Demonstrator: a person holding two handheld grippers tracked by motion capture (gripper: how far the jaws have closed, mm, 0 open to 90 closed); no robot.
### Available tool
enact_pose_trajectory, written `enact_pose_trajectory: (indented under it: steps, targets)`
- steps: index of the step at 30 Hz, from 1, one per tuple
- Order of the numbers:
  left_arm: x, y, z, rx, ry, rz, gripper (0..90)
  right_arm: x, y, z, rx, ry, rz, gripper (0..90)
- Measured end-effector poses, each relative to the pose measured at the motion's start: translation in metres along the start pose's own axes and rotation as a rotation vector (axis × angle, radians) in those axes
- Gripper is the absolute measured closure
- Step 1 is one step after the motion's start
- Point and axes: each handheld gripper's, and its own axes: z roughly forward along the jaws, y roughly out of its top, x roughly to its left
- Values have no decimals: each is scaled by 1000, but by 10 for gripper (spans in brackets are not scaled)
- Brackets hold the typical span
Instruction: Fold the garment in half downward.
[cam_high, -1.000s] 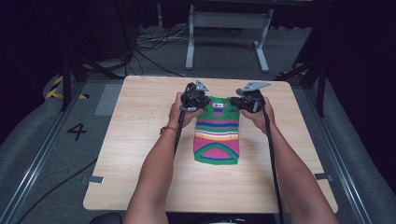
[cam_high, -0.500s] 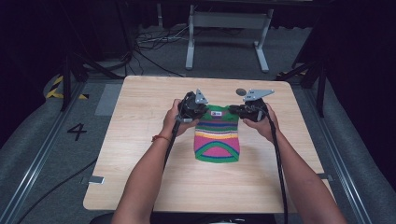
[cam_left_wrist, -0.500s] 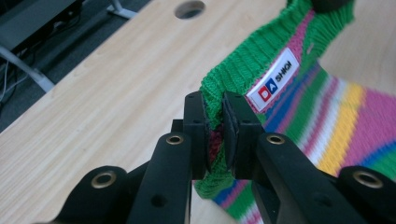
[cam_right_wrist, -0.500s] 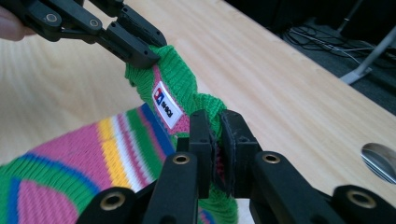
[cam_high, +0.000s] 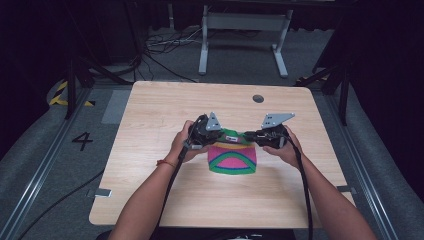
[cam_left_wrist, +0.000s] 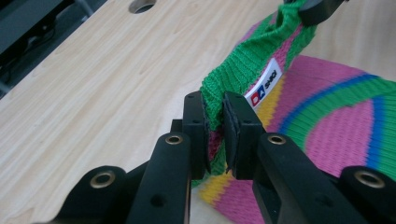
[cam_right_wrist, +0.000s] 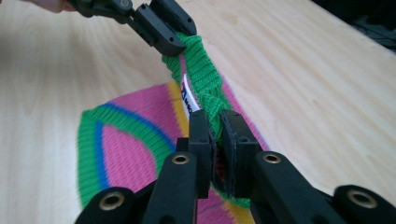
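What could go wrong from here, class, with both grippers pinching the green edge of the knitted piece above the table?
Each gripper, left and right, clamps only a thin bite of the green edge, so the knitted piece might slip free. The stretch between them looks taut; pulling apart could strain the knit or the label.

high view sits above, looking forward and down over the whole light wooden table (cam_high: 150, 190); left gripper view and right gripper view ride low and close, each facing the other along the striped green-and-pink knitted garment (cam_left_wrist: 322, 140) they share
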Motion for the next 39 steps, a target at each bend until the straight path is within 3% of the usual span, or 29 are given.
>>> enact_pose_trajectory:
  steps: [3,9,14,19,23,25,29,31,32,33,35,37,39]
  targets:
    - [-18,-4,-4,31,2,71,798,9,-6,-3,13,28,-6,838]
    - [-39,-13,-7,68,-44,113,794,28,-16,-8,46,64,-56,834]
    - [-53,-21,-8,96,-62,140,793,41,-24,-10,71,85,-65,824]
    - [-59,-31,-10,130,-101,125,765,52,-34,-10,112,96,-64,758]
    - [-66,-33,-26,111,-135,132,714,59,-40,-17,108,106,-66,730]
    - [-68,-34,-29,98,-131,122,664,60,-40,-23,99,92,-65,714]
    - [-65,-34,-38,72,-90,80,587,59,-34,-31,61,47,-39,696]
    - [-63,-33,-36,72,-74,85,572,59,-33,-31,61,40,-41,692]
    - [-61,-32,-32,76,-42,84,572,58,-32,-30,68,35,-48,690]
    - [-56,-33,-22,102,-16,115,589,57,-30,-25,77,23,-46,693]
    - [-49,-35,-12,103,-57,56,619,55,-31,-18,81,11,-22,723]
    - [-47,-36,-9,108,-71,52,655,53,-33,-10,94,14,-6,762]
    - [-47,-39,-1,106,-125,35,684,53,-39,-1,146,15,-10,792]
